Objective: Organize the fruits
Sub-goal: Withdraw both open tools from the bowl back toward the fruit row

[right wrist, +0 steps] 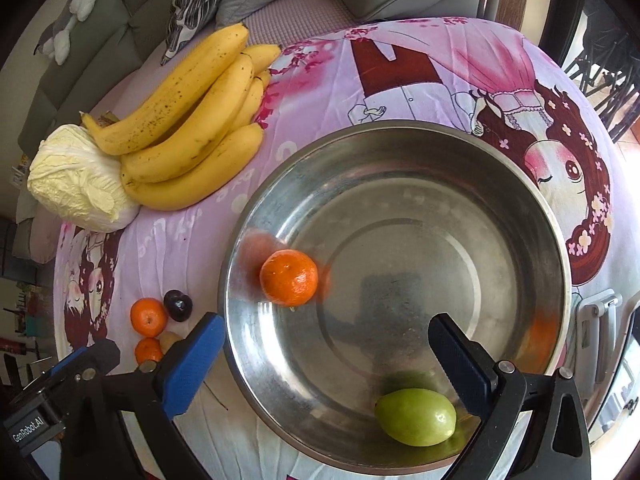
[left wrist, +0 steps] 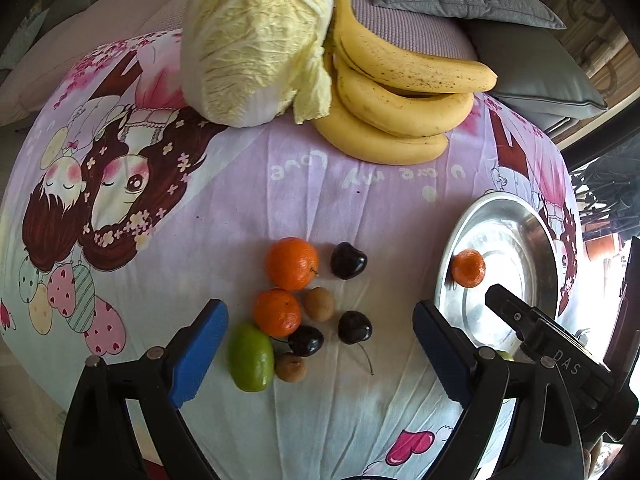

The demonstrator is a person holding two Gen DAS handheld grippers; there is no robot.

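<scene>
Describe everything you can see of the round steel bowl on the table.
The round steel bowl looks like dull, scuffed metal with a flat base ringed by a shallow step and sloping walls. It stands upright on the pink cartoon-print cloth. Inside lie an orange mandarin near its left wall and a green oval fruit at its near edge.

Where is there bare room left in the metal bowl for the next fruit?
Most of the metal bowl is bare: the whole middle and far side. Only the orange near its left wall and the green fruit at the near rim take space. It's crowded outside, in the small fruit cluster on the cloth.
</scene>
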